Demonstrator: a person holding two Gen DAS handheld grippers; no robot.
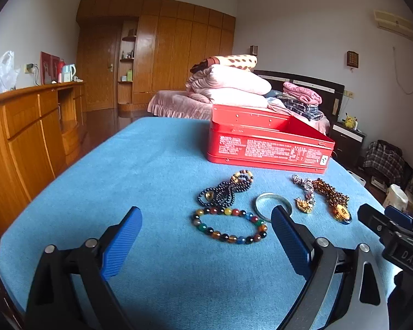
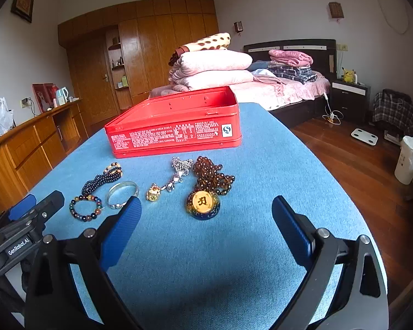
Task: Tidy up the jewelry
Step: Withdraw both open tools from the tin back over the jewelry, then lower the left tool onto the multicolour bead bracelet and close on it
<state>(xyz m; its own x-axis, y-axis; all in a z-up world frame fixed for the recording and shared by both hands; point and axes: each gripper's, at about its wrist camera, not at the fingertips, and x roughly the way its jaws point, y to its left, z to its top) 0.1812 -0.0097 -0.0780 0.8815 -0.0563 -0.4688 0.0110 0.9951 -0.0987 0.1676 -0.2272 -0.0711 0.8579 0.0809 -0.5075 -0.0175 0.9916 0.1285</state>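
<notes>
Task barely begun: open red metal tin point(image 2: 176, 126) at 12 o'clock on blue cloth table point(image 1: 124, 178), inside looks empty.

All jewelry outside, just before tin:
- multicoloured bead bracelet point(image 1: 230, 227)
- dark bead strand point(image 1: 225, 188)
- silver bangle point(image 2: 122, 194)
- amber bead necklace with round pendant point(image 2: 203, 203)

Left gripper point(image 1: 206, 229) and right gripper point(image 2: 206, 220) spread wide, holding nothing.

Path clear.

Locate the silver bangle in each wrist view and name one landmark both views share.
Left wrist view: silver bangle lies right of centre, partly behind the left gripper's right-hand fingertip, right of the multicoloured bead bracelet.
Right wrist view: silver bangle lies left of centre, just above the right gripper's left-hand fingertip.
Shared landmark: the open red tin behind the jewelry.
</notes>
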